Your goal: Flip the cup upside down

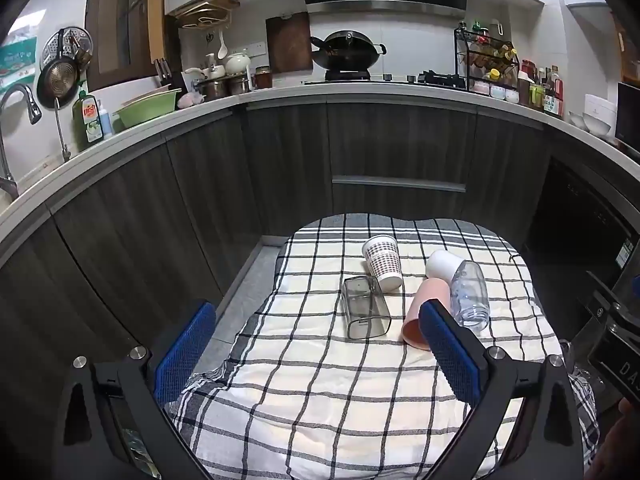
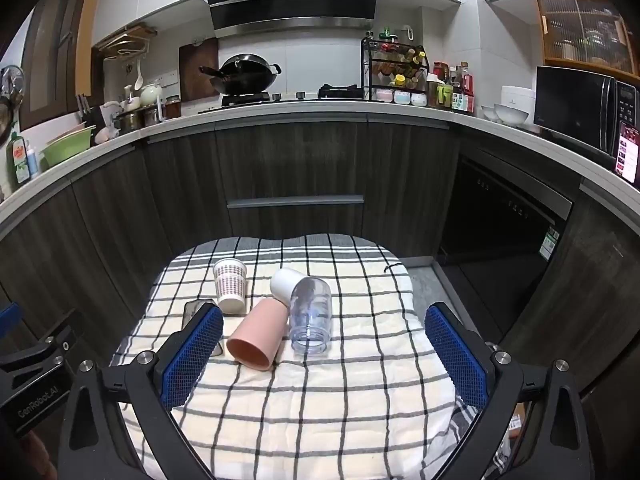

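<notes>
Several cups lie on their sides on a checked cloth (image 1: pixel 320 400) (image 2: pixel 320 400). A patterned paper cup (image 1: pixel 382 262) (image 2: pixel 231 291) is at the back. A white cup (image 1: pixel 440 265) (image 2: pixel 285 282), a pink cup (image 1: pixel 418 320) (image 2: pixel 258 338) and a clear plastic cup (image 1: pixel 470 295) (image 2: pixel 311 316) lie together. A smoky square cup (image 1: pixel 365 306) (image 2: pixel 191 312) is partly hidden by the finger in the right view. My left gripper (image 1: pixel 316 344) is open, empty, held above the cloth's near part. My right gripper (image 2: pixel 324 356) is open, empty, short of the pink and clear cups.
Dark kitchen cabinets (image 2: pixel 296 168) stand close behind the small table. The worktop (image 1: pixel 360 94) carries a wok, bowls and bottles. A dishwasher front (image 2: pixel 504 220) is at the right. The floor (image 1: pixel 248 280) drops away at the table's left.
</notes>
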Demonstrator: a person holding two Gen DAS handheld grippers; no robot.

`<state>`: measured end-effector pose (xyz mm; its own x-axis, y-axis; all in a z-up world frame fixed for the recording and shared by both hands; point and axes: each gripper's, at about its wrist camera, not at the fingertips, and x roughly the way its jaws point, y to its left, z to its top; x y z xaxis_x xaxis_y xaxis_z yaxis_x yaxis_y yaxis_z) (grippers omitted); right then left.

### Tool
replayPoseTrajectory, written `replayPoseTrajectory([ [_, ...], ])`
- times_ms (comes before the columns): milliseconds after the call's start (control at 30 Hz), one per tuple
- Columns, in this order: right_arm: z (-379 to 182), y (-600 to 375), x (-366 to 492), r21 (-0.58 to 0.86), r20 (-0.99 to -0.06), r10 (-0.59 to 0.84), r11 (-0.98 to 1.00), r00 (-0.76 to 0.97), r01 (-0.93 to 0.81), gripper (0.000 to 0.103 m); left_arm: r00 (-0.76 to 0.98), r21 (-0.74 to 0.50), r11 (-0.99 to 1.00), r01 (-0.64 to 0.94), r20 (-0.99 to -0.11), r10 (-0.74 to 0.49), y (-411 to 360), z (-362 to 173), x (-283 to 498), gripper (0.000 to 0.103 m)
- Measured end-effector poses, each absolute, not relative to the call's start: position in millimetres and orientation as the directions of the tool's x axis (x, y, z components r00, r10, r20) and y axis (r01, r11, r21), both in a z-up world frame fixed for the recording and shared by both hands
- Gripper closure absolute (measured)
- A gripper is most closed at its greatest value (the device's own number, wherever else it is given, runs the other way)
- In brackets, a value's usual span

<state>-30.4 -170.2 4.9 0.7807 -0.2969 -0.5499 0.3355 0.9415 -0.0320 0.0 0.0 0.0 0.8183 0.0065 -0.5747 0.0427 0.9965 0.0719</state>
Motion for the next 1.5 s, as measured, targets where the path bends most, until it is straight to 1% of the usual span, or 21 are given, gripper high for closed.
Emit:
replayPoseTrajectory([
  [67,5.2,-170.0,-30.5,-0.035,-0.552,-0.299,0.941,0.779,0.336,0.002,0.809,0.078,0.996,0.046,-0.588,0.009,-0.4,-0.2,1.1,0.0],
  [367,5.6,-170.4,-31.5,-0.028,-0.552,-0.295,0.941,0.78,0.337,0.002,0.823,0.074,0.996,0.046,-0.567,0.004,-0.8,3.9,-2.2,0.0],
  [1500,5.5,-171.0,-32.3,-0.027,-0.549,-0.295,0.941,0.782,0.337,0.002,0.825,0.072,0.997,0.041,-0.564,0.007,2.0,1.8,-2.6,0.0],
])
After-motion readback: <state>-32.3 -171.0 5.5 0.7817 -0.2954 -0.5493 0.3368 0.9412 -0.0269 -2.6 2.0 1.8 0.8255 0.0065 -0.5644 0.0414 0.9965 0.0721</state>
